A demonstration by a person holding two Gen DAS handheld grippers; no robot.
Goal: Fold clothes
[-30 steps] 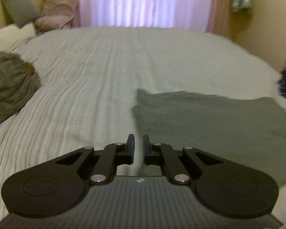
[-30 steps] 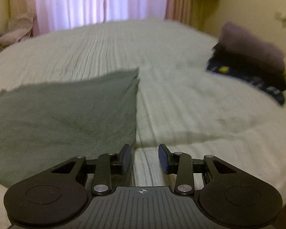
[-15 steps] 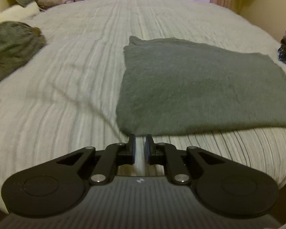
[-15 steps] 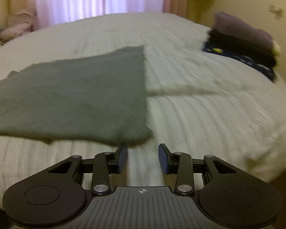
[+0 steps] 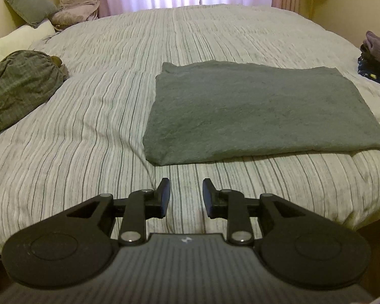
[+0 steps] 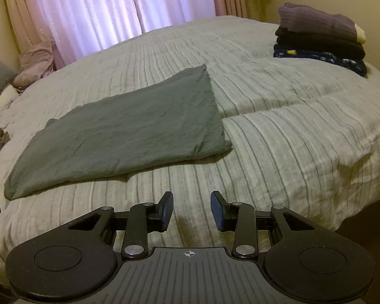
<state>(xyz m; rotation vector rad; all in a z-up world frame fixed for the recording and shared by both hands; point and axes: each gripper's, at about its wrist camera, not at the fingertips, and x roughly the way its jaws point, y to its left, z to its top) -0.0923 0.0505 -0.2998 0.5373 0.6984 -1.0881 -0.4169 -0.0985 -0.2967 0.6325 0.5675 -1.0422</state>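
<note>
A grey folded garment lies flat on the striped bed, seen also in the right wrist view as a grey rectangle. My left gripper is open and holds nothing, hovering just short of the garment's near left corner. My right gripper is open as well, a little back from the garment's near edge toward its right corner. Nothing sits between either pair of fingers.
A crumpled olive garment lies at the bed's left. A stack of folded clothes sits at the far right corner. Pillows and a pink blanket are by the curtains. The bed's edge drops off at the near right.
The left gripper was shut at the garment's near left corner and has now opened. Both grippers have pulled back from the near edge, and the garment lies released on the bed.
</note>
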